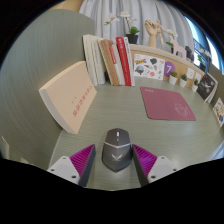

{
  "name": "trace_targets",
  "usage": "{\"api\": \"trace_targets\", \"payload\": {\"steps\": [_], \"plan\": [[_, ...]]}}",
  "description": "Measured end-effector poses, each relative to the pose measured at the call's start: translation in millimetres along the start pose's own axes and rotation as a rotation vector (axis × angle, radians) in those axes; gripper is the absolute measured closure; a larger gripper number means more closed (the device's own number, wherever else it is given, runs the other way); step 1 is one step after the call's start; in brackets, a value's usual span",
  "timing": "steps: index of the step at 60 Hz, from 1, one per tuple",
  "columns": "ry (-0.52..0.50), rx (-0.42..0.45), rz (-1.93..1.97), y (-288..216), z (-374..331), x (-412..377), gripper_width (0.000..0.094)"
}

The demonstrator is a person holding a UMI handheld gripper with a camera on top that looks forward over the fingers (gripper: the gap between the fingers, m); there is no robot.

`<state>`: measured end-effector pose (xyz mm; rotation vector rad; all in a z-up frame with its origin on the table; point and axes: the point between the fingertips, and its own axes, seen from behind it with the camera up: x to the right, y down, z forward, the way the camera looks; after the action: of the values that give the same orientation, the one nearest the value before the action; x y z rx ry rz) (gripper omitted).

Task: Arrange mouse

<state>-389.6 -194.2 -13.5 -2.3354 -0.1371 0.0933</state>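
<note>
Tool point(113, 165): spread apart, its two fingers standing wide to either side of the mouse, with a visible gap between each finger and the mouse body; it grips nothing.
Pads point(76, 160): magenta with a light lattice pattern, one on each finger's inner face, both facing the mouse.
Mouse point(116, 148): grey with a darker top and a small scroll wheel, resting on the desk between the two fingers, its nose pointing away from the tool.
Desk point(110, 115): pale grey-green surface that carries everything; the mouse sits at its near part.
Mouse pad point(167, 103): dull red, rectangular, lying flat on the desk beyond the right finger, well apart from the mouse.
Leaning book point(68, 97): a thick cream-coloured volume with red print on its cover, tilted on the desk beyond the left finger.
Upright books point(108, 60): a short row standing behind the leaning book, pale spines with a red one at the right end.
Picture card point(147, 68): a white card with small coloured figures, propped upright just beside the red spine.
Small pots point(183, 75): a few little plants in a row beyond the mouse pad, details too small to tell.
Flower point(127, 22): white blooms on a thin stem, rising behind the books.
Curtain point(110, 12): pale folds at the very back.
</note>
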Motion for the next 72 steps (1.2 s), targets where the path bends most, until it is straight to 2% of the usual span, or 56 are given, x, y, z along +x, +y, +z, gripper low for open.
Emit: {"api": "trace_targets", "payload": {"steps": [8,15,23,33,38,46,55,60,66,72], "plan": [[0.003,0.005,0.0,-6,7,-3,0.0404],[0.022,0.011,0.015,-7,7,1,0.0482],[0.028,0.0,0.014,-7,8,2,0.0625],[0.016,-0.044,0.012,-10,3,2,0.0624],[0.026,-0.022,0.032,-39,-12,8,0.0625],[0.03,0.114,0.047,-142,-50,22,0.0625],[0.087,0.303,0.053,-269,-109,67,0.0623],[0.104,0.373,0.061,-316,-131,104,0.0624],[0.137,0.407,0.079,-346,-126,147,0.0625],[0.177,0.347,0.065,-337,-91,197,0.0626]]}}
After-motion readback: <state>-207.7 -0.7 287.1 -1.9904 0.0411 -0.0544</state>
